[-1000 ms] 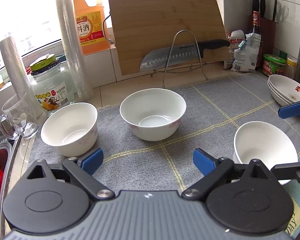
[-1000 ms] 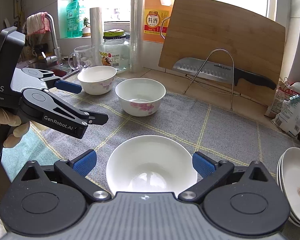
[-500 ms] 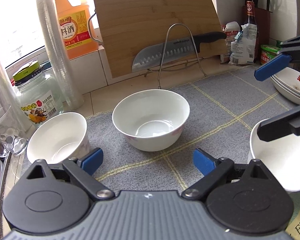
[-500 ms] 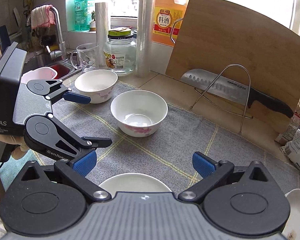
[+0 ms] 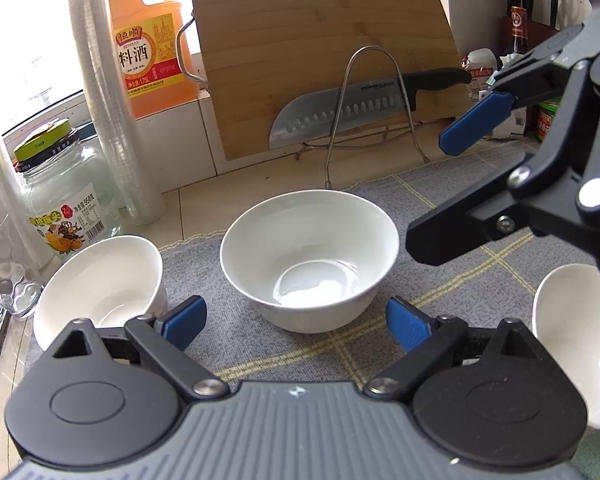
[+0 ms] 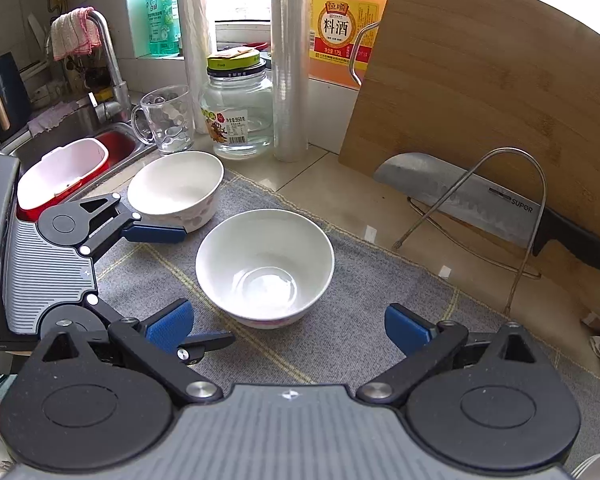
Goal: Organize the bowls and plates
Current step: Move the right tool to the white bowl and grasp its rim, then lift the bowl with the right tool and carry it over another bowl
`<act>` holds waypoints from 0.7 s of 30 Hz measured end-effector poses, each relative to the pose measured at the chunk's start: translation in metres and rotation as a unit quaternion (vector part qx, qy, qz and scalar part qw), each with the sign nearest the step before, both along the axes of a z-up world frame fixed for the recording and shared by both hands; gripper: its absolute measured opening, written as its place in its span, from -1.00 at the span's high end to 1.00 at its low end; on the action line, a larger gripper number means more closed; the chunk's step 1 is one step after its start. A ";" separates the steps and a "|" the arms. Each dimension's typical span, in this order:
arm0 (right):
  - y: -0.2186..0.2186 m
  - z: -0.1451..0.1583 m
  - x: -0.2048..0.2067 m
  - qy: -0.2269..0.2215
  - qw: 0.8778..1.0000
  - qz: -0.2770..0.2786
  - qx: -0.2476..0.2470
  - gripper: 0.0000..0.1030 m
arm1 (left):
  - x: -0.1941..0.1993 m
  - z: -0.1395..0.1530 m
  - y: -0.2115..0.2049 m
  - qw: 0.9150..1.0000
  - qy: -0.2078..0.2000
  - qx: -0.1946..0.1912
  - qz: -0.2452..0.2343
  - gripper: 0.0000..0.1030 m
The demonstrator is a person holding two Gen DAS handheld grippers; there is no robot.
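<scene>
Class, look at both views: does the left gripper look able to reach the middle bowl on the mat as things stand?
Probably yes. The left gripper is open and faces the middle bowl, with only bare mat between. The right gripper hovers nearby and might crowd it.

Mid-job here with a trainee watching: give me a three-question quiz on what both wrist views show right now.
1. True or false: the left gripper is shut on the middle bowl.
2. What leans against the cutting board? A) ladle B) knife C) plate
3. Fill in: the bowls stand on a grey ____.

Key:
1. False. Both the left gripper and the right gripper are open and hold nothing.
2. B, the knife, propped in a wire stand.
3. Mat.
</scene>
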State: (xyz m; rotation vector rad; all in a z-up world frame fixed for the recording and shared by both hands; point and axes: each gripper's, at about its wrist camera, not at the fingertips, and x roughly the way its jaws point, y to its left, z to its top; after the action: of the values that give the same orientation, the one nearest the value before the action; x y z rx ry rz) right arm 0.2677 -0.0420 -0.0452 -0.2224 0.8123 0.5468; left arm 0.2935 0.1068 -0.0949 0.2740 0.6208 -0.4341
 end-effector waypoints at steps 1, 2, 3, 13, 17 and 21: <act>0.002 0.000 0.003 0.001 1.000 0.004 -0.001 -1.00 | 0.001 -0.001 0.000 1.000 0.002 0.000 0.000 -0.86; 0.004 -0.001 0.006 0.002 1.000 0.009 -0.001 -1.00 | 0.003 -0.002 0.000 1.000 0.004 -0.002 0.001 -0.86; 0.005 -0.001 0.009 0.003 1.000 0.012 -0.002 -1.00 | 0.005 -0.003 0.000 1.000 0.006 -0.003 0.001 -0.86; 0.013 -0.014 0.043 0.032 0.999 0.022 0.005 -0.93 | 0.015 -0.005 0.000 1.000 0.021 -0.019 -0.007 -0.73; 0.016 -0.020 0.056 0.044 0.999 0.019 0.005 -0.89 | 0.013 -0.005 -0.004 1.000 0.018 -0.013 -0.017 -0.61; 0.018 -0.026 0.065 0.056 0.998 0.025 0.015 -0.81 | 0.014 -0.004 -0.005 0.999 0.021 -0.020 -0.019 -0.60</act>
State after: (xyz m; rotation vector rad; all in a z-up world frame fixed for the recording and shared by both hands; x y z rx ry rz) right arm 0.3324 -0.0238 -0.0707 -0.1853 0.9088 0.6231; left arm 0.3079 0.1021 -0.0992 0.2400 0.6483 -0.4886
